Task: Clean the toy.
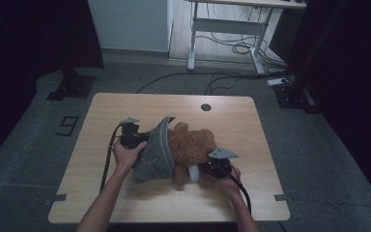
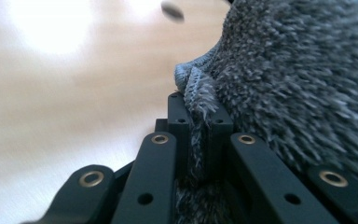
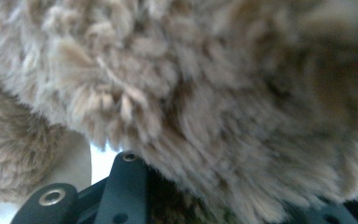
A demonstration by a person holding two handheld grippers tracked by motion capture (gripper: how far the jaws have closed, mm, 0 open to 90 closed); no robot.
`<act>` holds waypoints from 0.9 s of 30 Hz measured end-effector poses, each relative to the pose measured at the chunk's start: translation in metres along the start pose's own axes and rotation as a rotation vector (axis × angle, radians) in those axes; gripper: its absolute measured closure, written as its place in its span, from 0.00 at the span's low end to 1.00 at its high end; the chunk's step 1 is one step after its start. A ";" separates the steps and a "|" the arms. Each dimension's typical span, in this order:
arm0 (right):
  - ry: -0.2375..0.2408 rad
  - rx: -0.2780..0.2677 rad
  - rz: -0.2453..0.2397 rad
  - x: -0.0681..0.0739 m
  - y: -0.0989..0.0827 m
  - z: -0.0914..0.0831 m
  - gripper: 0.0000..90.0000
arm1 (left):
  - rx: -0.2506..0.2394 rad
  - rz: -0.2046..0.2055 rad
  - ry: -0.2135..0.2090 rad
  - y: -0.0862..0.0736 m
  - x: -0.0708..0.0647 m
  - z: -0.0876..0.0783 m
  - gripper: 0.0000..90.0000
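grey fuzzy knit sits pinched between the black jaws of the left gripper (image 2: 198, 109) in the lower middle of the left gripper view: the jaws are clamped on the rolled edge of the grey fleece garment (image 2: 298, 79), which spreads over the right half of that frame above the pale wooden table (image 2: 74, 93). brown fur crowds the right gripper (image 3: 186, 186) in its own view; the teddy bear (image 3: 191, 84) lies against and over the jaws, and they appear closed into its plush, though the pads are hidden by fur. in the high view the left gripper (image 1: 142, 140) sits left of centre at the garment's (image 1: 154, 154) edge, the garment drawn partly over the bear (image 1: 193, 145) at the middle of the table (image 1: 125, 104). the right gripper (image 1: 207, 168) is at the bear's lower right side, just below centre.
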State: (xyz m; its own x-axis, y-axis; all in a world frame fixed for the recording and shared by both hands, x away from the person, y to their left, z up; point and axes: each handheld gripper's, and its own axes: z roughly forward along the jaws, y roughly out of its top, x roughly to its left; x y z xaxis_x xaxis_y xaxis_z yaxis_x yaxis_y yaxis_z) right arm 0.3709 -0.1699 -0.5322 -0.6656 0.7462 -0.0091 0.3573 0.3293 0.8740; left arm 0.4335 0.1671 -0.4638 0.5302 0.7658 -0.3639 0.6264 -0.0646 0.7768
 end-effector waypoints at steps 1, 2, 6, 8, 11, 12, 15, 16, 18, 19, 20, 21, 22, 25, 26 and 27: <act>-0.020 -0.010 0.003 -0.003 0.001 0.005 0.70 | 0.012 0.010 0.020 0.000 0.002 0.001 0.93; -0.032 -0.005 0.007 -0.005 0.001 0.009 0.70 | 0.031 0.010 0.035 -0.002 0.004 0.004 0.93; -0.044 0.036 0.011 -0.009 -0.006 0.016 0.69 | 0.116 -0.005 0.077 -0.024 0.016 0.016 0.92; -0.054 0.046 -0.006 -0.009 -0.007 0.012 0.69 | 0.157 -0.021 0.086 -0.039 0.023 0.021 0.92; -0.048 0.052 -0.033 -0.006 -0.010 0.008 0.68 | 0.146 -0.046 0.070 -0.044 0.027 0.016 0.92; -0.045 0.054 -0.036 -0.006 -0.011 0.007 0.68 | 0.134 -0.039 0.080 -0.041 0.025 0.011 0.92; -0.050 0.052 -0.059 -0.004 -0.013 0.005 0.68 | 0.082 -0.004 0.089 -0.021 0.016 -0.005 0.92; -0.055 0.048 -0.061 -0.004 -0.013 0.005 0.68 | 0.058 0.008 0.082 -0.013 0.011 -0.009 0.92; -0.064 0.044 -0.070 -0.002 -0.013 0.006 0.68 | 0.030 0.050 0.070 0.006 -0.004 -0.013 0.91; -0.069 0.044 -0.080 -0.001 -0.013 0.006 0.69 | 0.028 0.071 0.066 0.013 -0.011 -0.012 0.91; -0.071 0.046 -0.082 0.000 -0.012 0.005 0.69 | 0.022 0.095 0.062 0.021 -0.020 -0.010 0.91; -0.075 0.044 -0.089 0.001 -0.012 0.006 0.69 | 0.026 0.115 0.059 0.028 -0.030 -0.004 0.91; -0.075 0.045 -0.090 0.001 -0.013 0.005 0.68 | 0.048 0.142 0.058 0.035 -0.041 0.005 0.91; -0.073 0.042 -0.082 0.001 -0.014 0.004 0.69 | 0.133 0.163 0.073 0.037 -0.058 0.037 0.91; -0.075 0.040 -0.078 0.001 -0.015 0.003 0.69 | 0.158 0.155 0.068 0.034 -0.060 0.045 0.91; -0.075 0.040 -0.077 0.001 -0.015 0.003 0.69 | 0.188 0.144 0.061 0.029 -0.062 0.056 0.91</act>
State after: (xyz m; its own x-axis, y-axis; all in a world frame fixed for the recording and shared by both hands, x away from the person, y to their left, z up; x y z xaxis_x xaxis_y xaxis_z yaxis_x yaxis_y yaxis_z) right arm 0.3670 -0.1728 -0.5470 -0.6420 0.7583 -0.1132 0.3339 0.4094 0.8491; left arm 0.4506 0.0824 -0.4478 0.5895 0.7772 -0.2203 0.6454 -0.2891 0.7070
